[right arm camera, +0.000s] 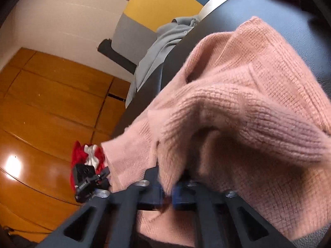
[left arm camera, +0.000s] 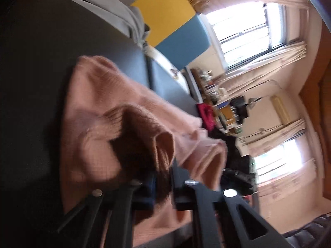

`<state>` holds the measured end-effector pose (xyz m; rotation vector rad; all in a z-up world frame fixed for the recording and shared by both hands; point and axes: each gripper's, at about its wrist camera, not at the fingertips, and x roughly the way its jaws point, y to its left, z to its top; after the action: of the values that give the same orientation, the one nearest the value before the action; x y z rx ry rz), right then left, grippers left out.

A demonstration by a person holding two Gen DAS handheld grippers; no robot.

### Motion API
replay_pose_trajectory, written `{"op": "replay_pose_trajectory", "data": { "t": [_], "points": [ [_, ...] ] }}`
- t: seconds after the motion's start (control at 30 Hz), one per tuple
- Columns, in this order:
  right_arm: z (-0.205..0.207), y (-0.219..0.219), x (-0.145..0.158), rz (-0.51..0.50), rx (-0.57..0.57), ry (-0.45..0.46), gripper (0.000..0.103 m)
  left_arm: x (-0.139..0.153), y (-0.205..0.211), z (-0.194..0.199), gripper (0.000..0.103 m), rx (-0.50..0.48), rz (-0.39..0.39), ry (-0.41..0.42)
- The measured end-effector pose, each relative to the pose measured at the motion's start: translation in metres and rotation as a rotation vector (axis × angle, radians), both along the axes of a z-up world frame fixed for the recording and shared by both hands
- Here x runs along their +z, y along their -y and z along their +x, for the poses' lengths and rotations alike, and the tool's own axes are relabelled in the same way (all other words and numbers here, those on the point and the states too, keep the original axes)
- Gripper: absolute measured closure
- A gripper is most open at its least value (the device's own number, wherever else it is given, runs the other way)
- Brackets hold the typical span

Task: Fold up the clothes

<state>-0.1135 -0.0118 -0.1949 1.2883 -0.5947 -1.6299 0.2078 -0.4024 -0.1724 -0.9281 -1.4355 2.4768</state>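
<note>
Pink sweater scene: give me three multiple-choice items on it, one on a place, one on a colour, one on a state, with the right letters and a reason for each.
1. Where does the grey garment lie?
A. at the dark table's edge, hanging over it
B. on the wooden floor
C. on top of the pink sweater

2. What colour is the panel beside the blue one?
A. green
B. yellow
C. white

3. What is the right gripper doing?
A. open, holding nothing
B. shut on a red sock
C. shut on the pink sweater

Answers: 1 A, it drapes off the table's edge; 2 B, both views show it yellow; 3 C, the knit is pinched between its fingers.
</note>
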Motion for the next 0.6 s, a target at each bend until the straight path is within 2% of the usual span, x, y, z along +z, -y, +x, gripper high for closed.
{"op": "replay_pose_trajectory", "data": {
  "t": [0.03, 0.1, 0.23, 0.3, 0.37, 0.43, 0.47, 0.53, 0.57, 0.6],
  "points": [
    [0.0, 0.0, 0.003, -0.004, 0.005, -0.007, 0.097, 0.003, 0.004, -0.001, 0.094, 0.002, 0.05, -0.045],
    [-0.009, -0.001, 0.016, -0.075, -0.015, -0.017, 0.097, 0.01, 0.016, -0.001, 0.094, 0.035, 0.143, -0.145],
    [-0.028, -0.003, 0.041, -0.216, -0.055, -0.038, 0.097, 0.018, 0.04, -0.013, 0.094, 0.093, 0.266, -0.261],
    [-0.042, -0.004, 0.049, -0.264, -0.093, -0.034, 0.097, 0.016, 0.049, -0.03, 0.094, 0.111, 0.293, -0.257],
    [-0.057, -0.011, 0.046, -0.265, -0.128, -0.013, 0.097, 0.007, 0.054, -0.046, 0.093, 0.143, 0.326, -0.211],
    [-0.075, -0.007, 0.031, -0.25, -0.178, 0.056, 0.093, -0.007, 0.061, -0.058, 0.083, 0.192, 0.367, -0.143],
    [-0.083, -0.006, 0.022, -0.246, -0.204, 0.098, 0.093, -0.014, 0.065, -0.06, 0.077, 0.233, 0.4, -0.121],
    [-0.095, -0.003, 0.005, -0.238, -0.256, 0.155, 0.092, -0.024, 0.07, -0.052, 0.077, 0.267, 0.475, -0.128],
    [-0.097, -0.003, -0.003, -0.252, -0.257, 0.183, 0.089, -0.028, 0.072, -0.045, 0.076, 0.287, 0.507, -0.131],
    [-0.098, -0.002, -0.008, -0.262, -0.266, 0.207, 0.082, -0.028, 0.074, -0.041, 0.075, 0.305, 0.511, -0.131]
  ]
}}
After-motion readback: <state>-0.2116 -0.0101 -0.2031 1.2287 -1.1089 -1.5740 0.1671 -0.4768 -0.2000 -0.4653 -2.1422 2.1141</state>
